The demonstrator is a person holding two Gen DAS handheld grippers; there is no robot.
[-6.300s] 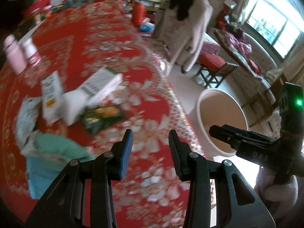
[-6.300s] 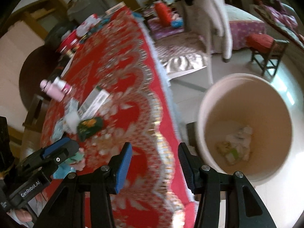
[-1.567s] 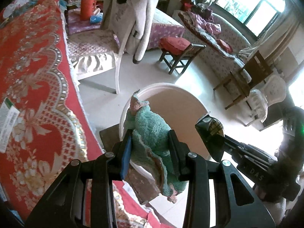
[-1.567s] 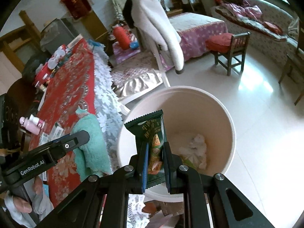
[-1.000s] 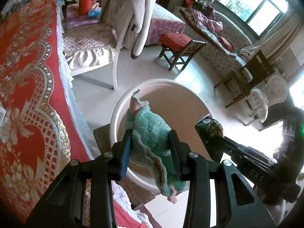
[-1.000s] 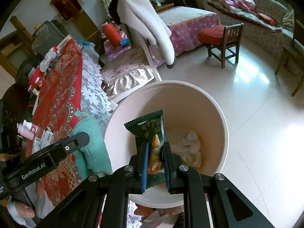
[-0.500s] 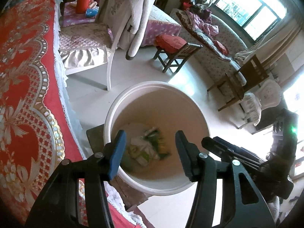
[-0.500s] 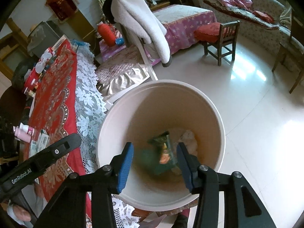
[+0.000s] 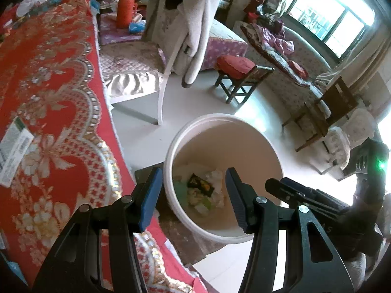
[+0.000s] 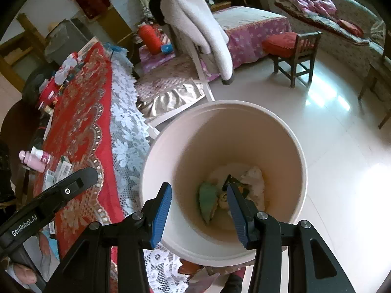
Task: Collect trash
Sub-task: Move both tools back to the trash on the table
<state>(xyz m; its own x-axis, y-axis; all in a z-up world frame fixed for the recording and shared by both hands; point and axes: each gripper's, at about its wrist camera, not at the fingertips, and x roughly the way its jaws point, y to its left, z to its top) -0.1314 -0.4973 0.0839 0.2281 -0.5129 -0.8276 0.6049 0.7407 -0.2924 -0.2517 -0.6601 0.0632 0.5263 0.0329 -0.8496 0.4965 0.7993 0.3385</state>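
Trash at the bottom of the bin (image 10: 146, 166): teal cloth (image 10: 207, 202), soft and bunched; dark snack wrapper (image 9: 199, 183), thin and glossy; crumpled white paper (image 10: 255, 183). Bin round, smooth-walled, pale, plastic by the look. Standing on the shiny tiled floor just beside the counter (image 9: 48, 73) edge, presumably for a short carry from surface to mouth.

Left tongs (image 9: 193, 174): spread, nothing between the blue ribbed pads, tilted down over the bin's mouth. Right tongs (image 10: 199, 188): likewise spread and empty, aimed straight into the bin. Poised above the opening, most likely for a clean drop inside rather than onto the floor.

More to fetch, judging by the counter: flat printed carton (image 9: 13, 144) lying a little in from the edge nearest the bin, pink bottle (image 10: 36, 158) and small packets beyond it, well apart from the bin. Whether the bottle counts as trash, impossible to tell.

Counter covered in red cloth with a gold floral pattern, white lace edging (image 10: 127, 146) hanging off the edge. Soft, draping, likely to bunch or snag under a low pass. Carton stiff and flat, probably best pinched by one edge.
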